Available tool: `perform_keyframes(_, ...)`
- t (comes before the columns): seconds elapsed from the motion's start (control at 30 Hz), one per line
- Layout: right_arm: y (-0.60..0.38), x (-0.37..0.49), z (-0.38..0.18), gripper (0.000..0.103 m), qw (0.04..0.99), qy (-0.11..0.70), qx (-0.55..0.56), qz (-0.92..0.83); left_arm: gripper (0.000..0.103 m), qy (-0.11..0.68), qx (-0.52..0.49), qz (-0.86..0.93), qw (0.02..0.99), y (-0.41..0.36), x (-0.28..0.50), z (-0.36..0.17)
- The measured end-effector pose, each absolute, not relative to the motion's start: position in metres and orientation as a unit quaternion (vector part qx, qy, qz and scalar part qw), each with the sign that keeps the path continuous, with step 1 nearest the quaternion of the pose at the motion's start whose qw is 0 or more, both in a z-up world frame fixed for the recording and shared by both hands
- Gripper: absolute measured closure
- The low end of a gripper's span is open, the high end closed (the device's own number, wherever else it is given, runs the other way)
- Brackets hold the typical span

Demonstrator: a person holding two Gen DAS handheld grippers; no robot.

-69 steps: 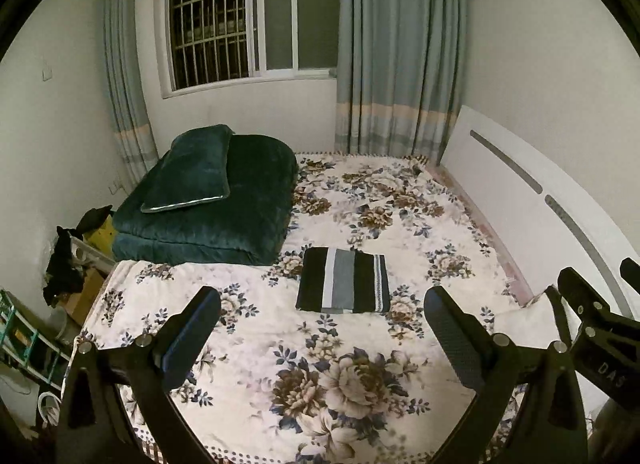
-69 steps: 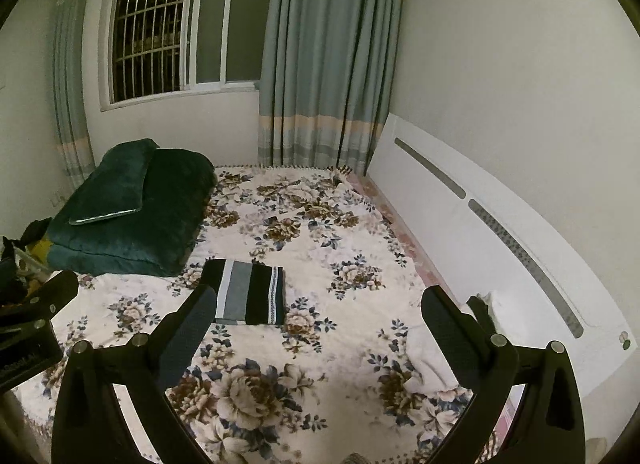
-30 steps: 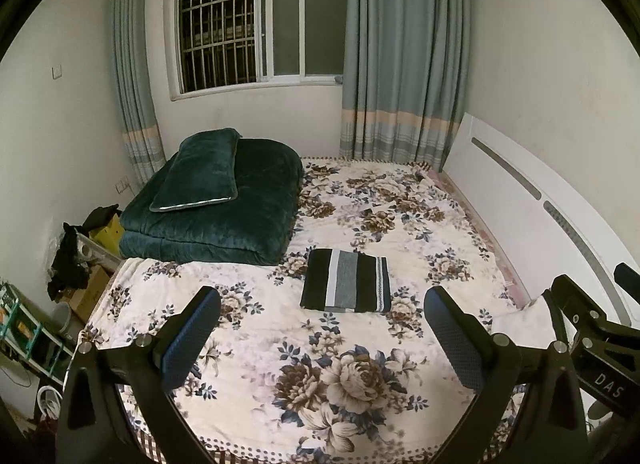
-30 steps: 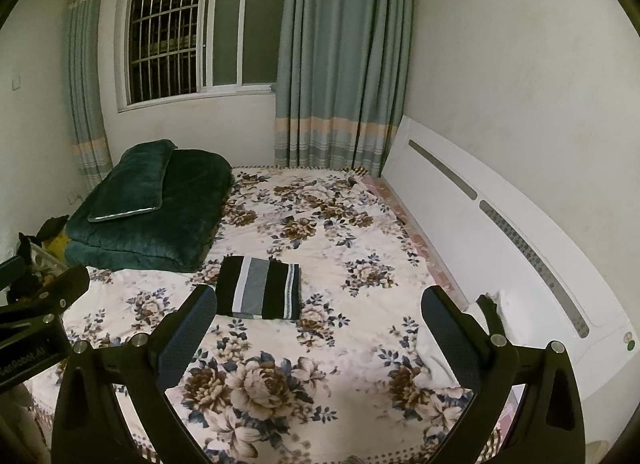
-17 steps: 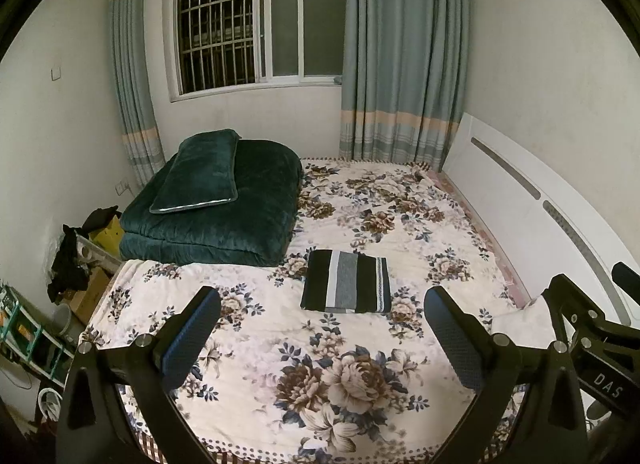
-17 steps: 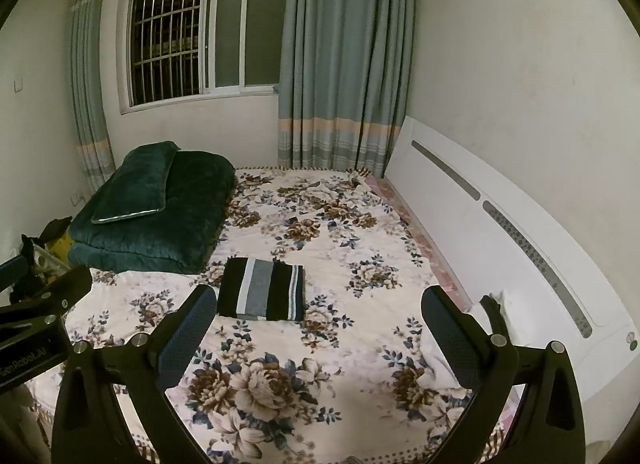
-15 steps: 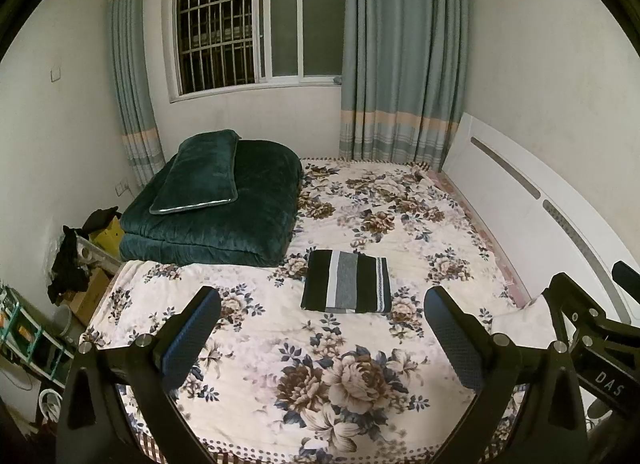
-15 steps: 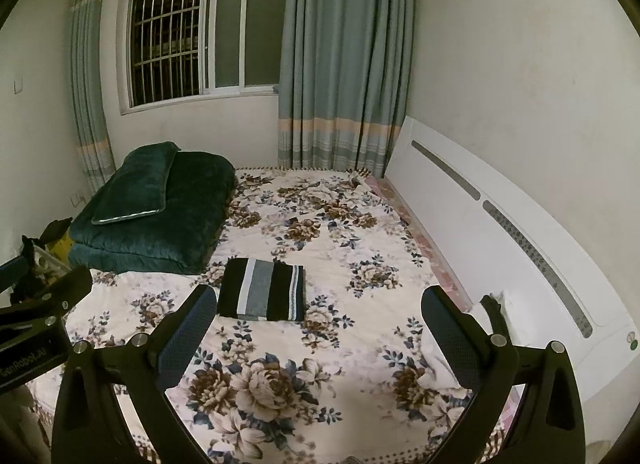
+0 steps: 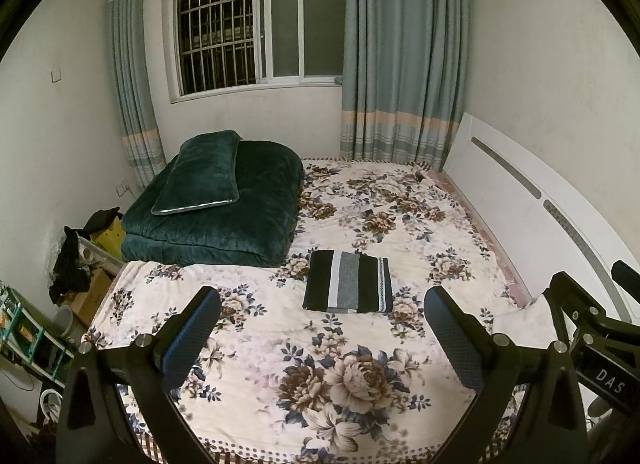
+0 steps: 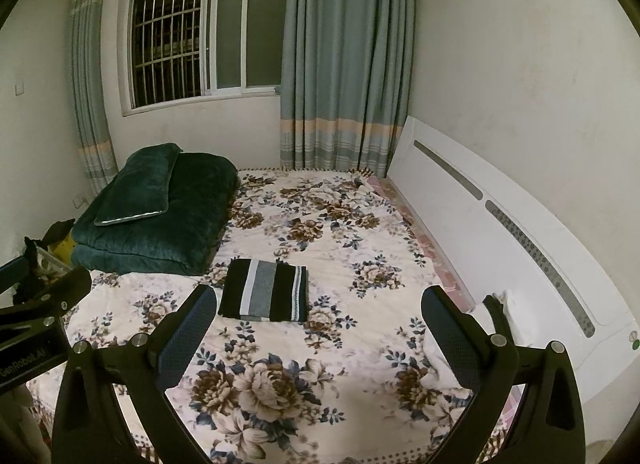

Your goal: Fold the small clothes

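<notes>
A folded black, grey and white striped garment lies flat on the floral bedspread near the middle of the bed; it also shows in the right wrist view. My left gripper is open and empty, held above the near end of the bed, well short of the garment. My right gripper is open and empty, also above the near end. A white cloth lies at the bed's right edge by the headboard.
A folded dark green quilt with a green pillow on it fills the bed's far left. A white headboard runs along the right. Boxes and dark clothes stand on the floor at left. Window and curtains are behind.
Both grippers have pulled back and risen slightly from the bed over the last seconds; in the last half second nothing visibly moved. The garment lies still.
</notes>
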State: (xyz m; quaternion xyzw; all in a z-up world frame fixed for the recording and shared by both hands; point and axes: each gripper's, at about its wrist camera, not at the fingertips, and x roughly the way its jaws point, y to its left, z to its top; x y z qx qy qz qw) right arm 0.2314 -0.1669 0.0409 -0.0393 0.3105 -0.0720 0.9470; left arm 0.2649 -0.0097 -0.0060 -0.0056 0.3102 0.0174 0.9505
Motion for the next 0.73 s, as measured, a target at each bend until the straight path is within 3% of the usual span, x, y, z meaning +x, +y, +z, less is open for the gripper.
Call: perform_keyframes(0.73, -0.157, 0.229, 0.047, 0.000, 0.948, 0.308, -0.034, -0.077, 0.000, 0.304, -0.003, 0.017, 0.952, -0.006, 0.268, 0.001)
